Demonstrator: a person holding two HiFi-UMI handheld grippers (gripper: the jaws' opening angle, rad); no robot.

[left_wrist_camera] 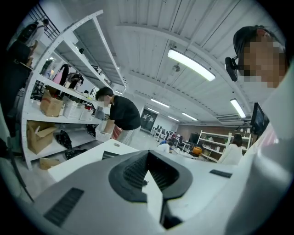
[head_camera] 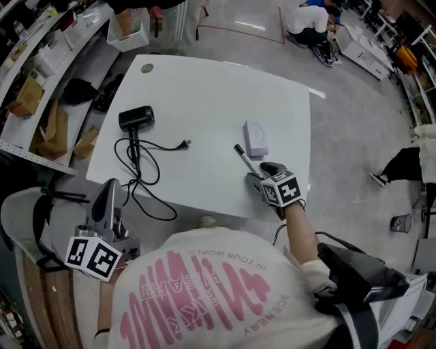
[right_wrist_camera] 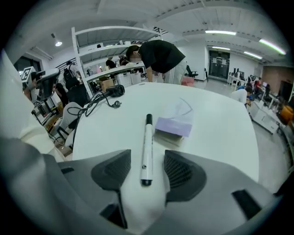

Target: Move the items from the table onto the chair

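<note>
On the white table (head_camera: 204, 102) lie a black hair dryer (head_camera: 136, 117) with its looped cable (head_camera: 139, 178), a purple-and-white pack (head_camera: 255, 138) and a white marker with a black cap (head_camera: 244, 158). My right gripper (head_camera: 256, 178) points down at the table's near edge and is open. The marker's near end (right_wrist_camera: 146, 149) lies between its pads (right_wrist_camera: 183, 173) without touching them, and the pack (right_wrist_camera: 173, 126) lies just beyond. My left gripper (head_camera: 109, 194) hangs shut and empty off the table's left front corner, beside the grey chair (head_camera: 24, 215). Its pads (left_wrist_camera: 133, 172) meet at the tips.
Shelves (head_camera: 41, 75) with cardboard boxes and bags run along the left. A white basket (head_camera: 129, 31) stands on the floor beyond the table. A person (right_wrist_camera: 158, 55) bends over at the shelves, and another crouches on the floor (head_camera: 310, 20) at the back.
</note>
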